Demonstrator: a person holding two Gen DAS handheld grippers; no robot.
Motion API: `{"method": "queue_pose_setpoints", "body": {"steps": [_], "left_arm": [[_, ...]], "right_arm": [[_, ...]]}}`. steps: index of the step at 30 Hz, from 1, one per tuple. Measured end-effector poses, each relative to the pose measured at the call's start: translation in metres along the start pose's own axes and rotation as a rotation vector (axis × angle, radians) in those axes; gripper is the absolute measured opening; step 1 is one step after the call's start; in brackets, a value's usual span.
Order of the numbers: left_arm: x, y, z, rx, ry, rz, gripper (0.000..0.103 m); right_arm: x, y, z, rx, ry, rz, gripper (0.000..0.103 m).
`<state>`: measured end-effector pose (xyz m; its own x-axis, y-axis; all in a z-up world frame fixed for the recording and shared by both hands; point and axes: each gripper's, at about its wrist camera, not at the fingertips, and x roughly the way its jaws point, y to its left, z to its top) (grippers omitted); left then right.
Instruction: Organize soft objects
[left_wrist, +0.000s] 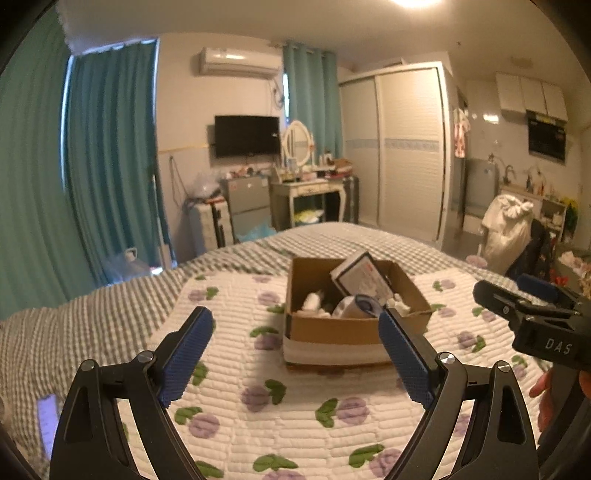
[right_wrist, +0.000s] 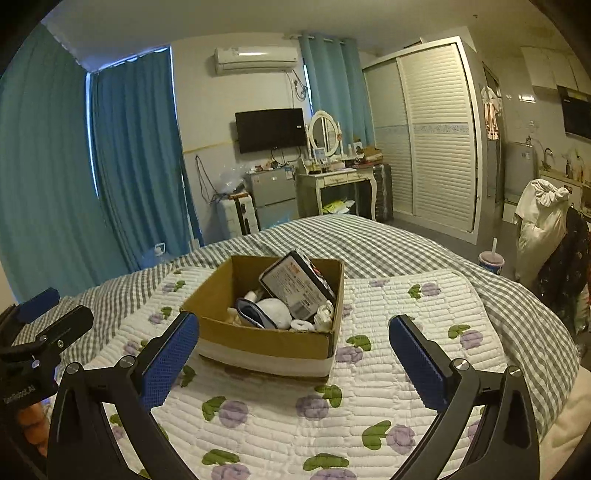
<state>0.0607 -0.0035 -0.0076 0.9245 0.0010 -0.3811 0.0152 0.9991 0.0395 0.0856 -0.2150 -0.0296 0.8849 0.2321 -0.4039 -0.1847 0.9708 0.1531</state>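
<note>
An open cardboard box (left_wrist: 332, 328) (right_wrist: 266, 341) stands on the flowered quilt (left_wrist: 258, 417) in the middle of the bed. Leaning inside it is a flat printed packet (right_wrist: 295, 288) (left_wrist: 364, 277). Beside the packet lie a white plush thing (right_wrist: 275, 310), a dark blue pouch (right_wrist: 255, 314) and small white soft pieces (left_wrist: 314, 301). My left gripper (left_wrist: 294, 315) hangs open just short of the box's near side, nothing between its blue pads. My right gripper (right_wrist: 293, 320) is open too, in front of the box and empty. Each gripper shows at the edge of the other's view (left_wrist: 506, 286) (right_wrist: 68, 306).
A grey gingham sheet (right_wrist: 406, 243) covers the bed under the quilt. A phone (left_wrist: 48, 424) lies at the near left on the bed. Right of the bed are a cup with a straw (right_wrist: 491, 262) and a chair piled with clothes (right_wrist: 539, 221). Curtains, dresser and wardrobe stand beyond.
</note>
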Motion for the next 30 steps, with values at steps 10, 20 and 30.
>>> {"method": "queue_pose_setpoints", "body": {"steps": [10,20,30], "left_arm": [[0.0091,0.0005,-0.0036,-0.004,0.033,-0.013,0.092],[0.0123,0.0017,-0.0025,-0.01,0.044,-0.015,0.092],[0.0116,0.0007,-0.0023,-0.005,0.045,-0.015,0.092]], "right_arm": [[0.0017,0.0017,0.0008,0.001,0.009,-0.006,0.103],[0.0029,0.0012,0.0014,0.003,0.009,-0.008,0.103],[0.0043,0.0011,0.0004,0.015,0.008,-0.012,0.103]]}}
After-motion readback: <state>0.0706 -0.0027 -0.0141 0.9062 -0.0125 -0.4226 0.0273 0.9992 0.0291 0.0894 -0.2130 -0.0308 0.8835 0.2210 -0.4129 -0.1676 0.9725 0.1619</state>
